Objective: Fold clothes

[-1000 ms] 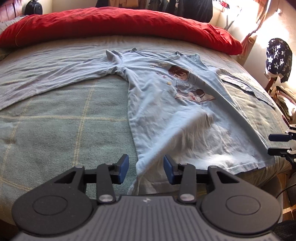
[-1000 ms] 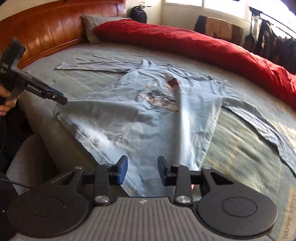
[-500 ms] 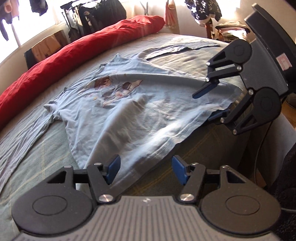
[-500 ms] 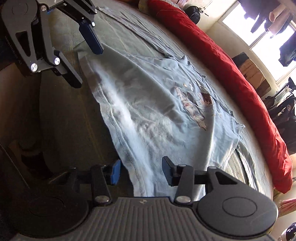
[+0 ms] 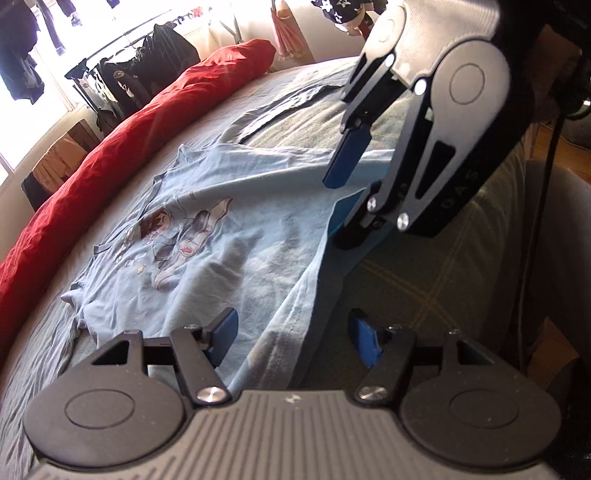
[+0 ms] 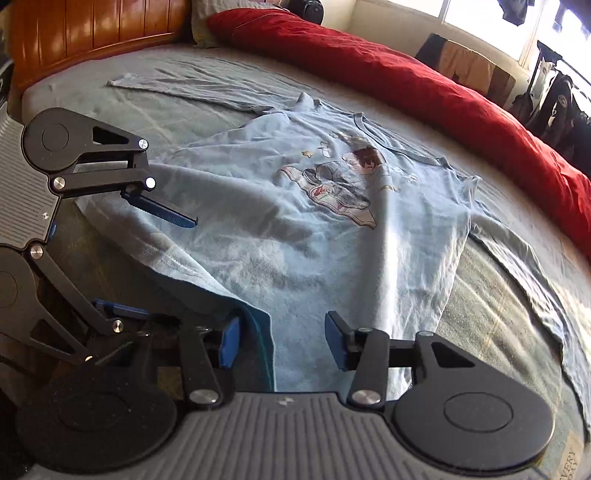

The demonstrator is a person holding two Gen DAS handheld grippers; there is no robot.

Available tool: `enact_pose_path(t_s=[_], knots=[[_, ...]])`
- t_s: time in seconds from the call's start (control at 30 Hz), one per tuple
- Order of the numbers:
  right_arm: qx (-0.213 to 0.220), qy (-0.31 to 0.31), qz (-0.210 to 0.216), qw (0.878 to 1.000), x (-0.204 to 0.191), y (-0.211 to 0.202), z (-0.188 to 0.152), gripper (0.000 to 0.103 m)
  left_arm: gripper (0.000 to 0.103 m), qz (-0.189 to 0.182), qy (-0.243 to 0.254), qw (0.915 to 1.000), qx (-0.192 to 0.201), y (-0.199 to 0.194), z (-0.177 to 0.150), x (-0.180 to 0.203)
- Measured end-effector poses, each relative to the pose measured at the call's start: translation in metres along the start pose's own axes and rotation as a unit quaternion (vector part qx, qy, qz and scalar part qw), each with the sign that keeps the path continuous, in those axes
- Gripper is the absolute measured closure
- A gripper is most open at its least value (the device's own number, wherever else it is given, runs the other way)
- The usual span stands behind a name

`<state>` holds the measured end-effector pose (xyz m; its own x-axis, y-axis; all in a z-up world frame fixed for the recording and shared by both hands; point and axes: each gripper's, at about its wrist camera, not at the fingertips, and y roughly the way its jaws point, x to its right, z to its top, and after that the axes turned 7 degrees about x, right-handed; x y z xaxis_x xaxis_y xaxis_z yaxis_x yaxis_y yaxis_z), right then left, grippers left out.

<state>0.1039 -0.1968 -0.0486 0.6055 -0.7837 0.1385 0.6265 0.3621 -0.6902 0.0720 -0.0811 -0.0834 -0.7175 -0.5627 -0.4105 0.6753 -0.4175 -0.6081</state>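
A light blue long-sleeved shirt (image 5: 229,236) with a cartoon print lies face up on the bed, its hem at the near edge. My left gripper (image 5: 293,336) stands open, and the hem runs between its fingers without being pinched. In the right wrist view the left gripper (image 6: 147,258) has one finger over the shirt (image 6: 314,236) and one below the hem. My right gripper (image 6: 282,343) is open around the other hem corner. In the left wrist view the right gripper (image 5: 343,195) straddles that corner.
The bed has a grey-green checked cover (image 5: 424,280). A red duvet (image 6: 406,85) lies along its far side, with a wooden headboard (image 6: 92,33) at one end. One sleeve (image 6: 184,88) stretches toward the headboard. A clothes rack (image 5: 147,74) stands by the window.
The left gripper rolled, slid along the hem and spread its fingers wider. The right gripper came down to the hem corner, its jaws a little wider. Both grippers now stand close together.
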Motion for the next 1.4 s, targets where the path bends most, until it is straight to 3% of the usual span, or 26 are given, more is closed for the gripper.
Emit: enact_pose_path(t_s=[0.17,0.27,0.47,0.57,0.73,0.8,1.03,1.17,1.3,1.33,1.4], knots=[[0.008,0.0,0.005,1.0,-0.002,-0.012,-0.006,0.043,0.036,0.026,-0.021,0.9994,0.004,-0.006,0.0,-0.018],[0.019,-0.03,0.011,0.999,-0.014,-0.02,-0.009,0.036,0.036,0.028,-0.04,0.9987,0.015,-0.013,0.002,-0.029],[0.023,-0.127,-0.042,0.991,-0.052,-0.005,-0.019,0.035,0.036,0.028,-0.059,0.9977,0.017,-0.017,0.004,-0.039],[0.033,-0.195,-0.08,0.977,-0.074,0.0,-0.023,0.035,0.036,0.02,-0.085,0.996,0.017,-0.018,0.005,-0.047],[0.038,-0.325,-0.165,0.931,-0.095,0.002,-0.038,0.035,0.035,0.013,-0.112,0.9935,0.016,-0.022,0.006,-0.058],[0.033,-0.346,-0.178,0.921,-0.095,-0.002,-0.043,0.035,0.035,0.006,-0.124,0.9922,0.016,-0.024,0.006,-0.062],[0.0,-0.362,-0.164,0.918,-0.087,-0.015,-0.056,0.029,0.034,0.002,-0.152,0.9882,0.023,-0.023,0.008,-0.074],[-0.001,-0.365,-0.18,0.914,-0.083,-0.014,-0.059,0.029,0.034,0.002,-0.173,0.9848,0.019,-0.02,0.008,-0.083],[0.035,-0.331,-0.166,0.928,-0.081,-0.027,-0.048,0.031,0.034,0.002,-0.173,0.9848,0.018,-0.021,0.005,-0.083],[0.036,-0.324,-0.159,0.932,-0.08,-0.027,-0.046,0.033,0.034,0.001,-0.172,0.9849,0.019,-0.021,0.004,-0.082],[0.025,-0.315,-0.146,0.937,-0.079,-0.025,-0.043,0.06,0.034,0.0,-0.169,0.9854,0.018,-0.022,0.003,-0.08]])
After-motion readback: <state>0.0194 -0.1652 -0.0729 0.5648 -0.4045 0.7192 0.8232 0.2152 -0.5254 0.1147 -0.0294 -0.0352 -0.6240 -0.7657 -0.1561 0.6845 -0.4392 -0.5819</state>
